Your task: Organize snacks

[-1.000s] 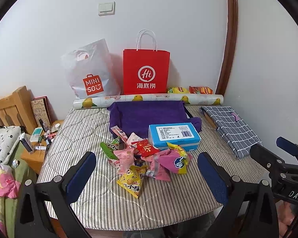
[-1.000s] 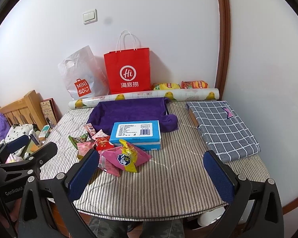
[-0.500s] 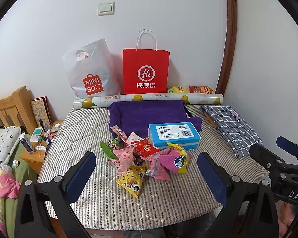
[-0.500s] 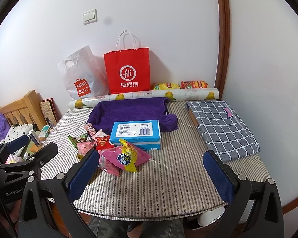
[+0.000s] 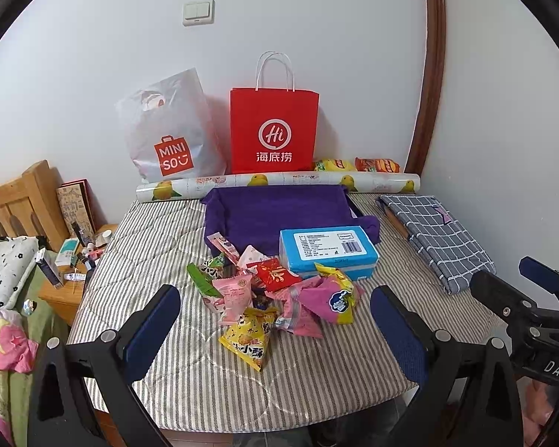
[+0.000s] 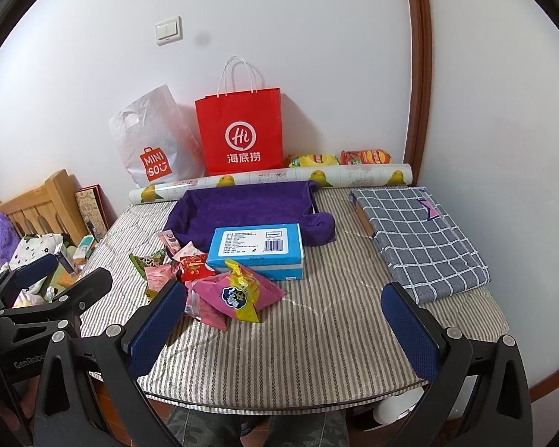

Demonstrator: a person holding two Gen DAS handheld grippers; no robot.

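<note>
I hold both tongs wide open and empty, low before the near edge of the tabletop. The snack pile lies ahead of the left tongs, nearly centred between its fingers, just in front of the blue box. From the right tongs the pile lies ahead and to the left. So I judge the left one is better placed to reach first.
</note>
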